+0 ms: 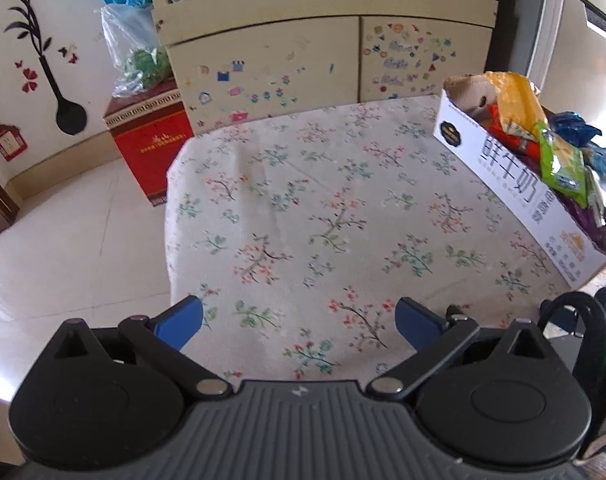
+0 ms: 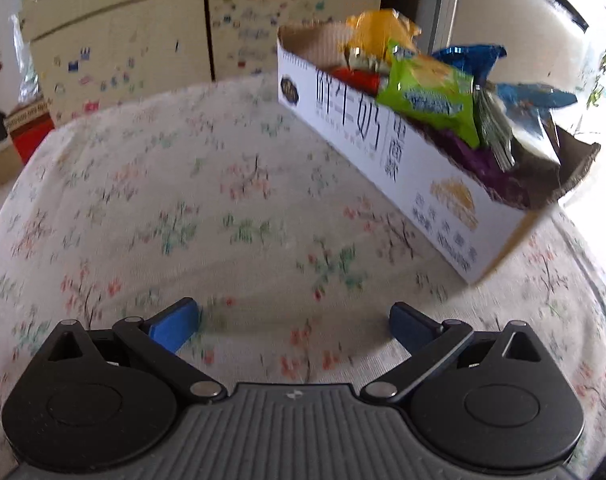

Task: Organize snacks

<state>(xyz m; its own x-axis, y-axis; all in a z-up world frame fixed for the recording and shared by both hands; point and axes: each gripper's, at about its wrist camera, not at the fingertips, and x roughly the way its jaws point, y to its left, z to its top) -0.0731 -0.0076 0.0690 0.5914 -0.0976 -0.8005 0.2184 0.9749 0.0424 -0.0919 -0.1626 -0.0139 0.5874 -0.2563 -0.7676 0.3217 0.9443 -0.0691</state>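
A long white cardboard box (image 1: pixel 515 188) with dark Chinese lettering stands on the floral tablecloth (image 1: pixel 323 216) at the right. It holds several snack packs: an orange bag (image 1: pixel 515 100), a green pack (image 1: pixel 563 164), blue packs (image 1: pixel 575 128) and a purple one. The box also shows in the right wrist view (image 2: pixel 387 152), with the green pack (image 2: pixel 431 96) on top. My left gripper (image 1: pixel 301 316) is open and empty above the cloth, left of the box. My right gripper (image 2: pixel 295 320) is open and empty, close to the box's near end.
A cream cabinet (image 1: pixel 323 60) with stickers stands behind the table. A red box (image 1: pixel 151 148) with a plastic bag on it sits on the tiled floor at the left. The table's left edge (image 1: pixel 169 216) drops to the floor. The right wrist view is motion-blurred.
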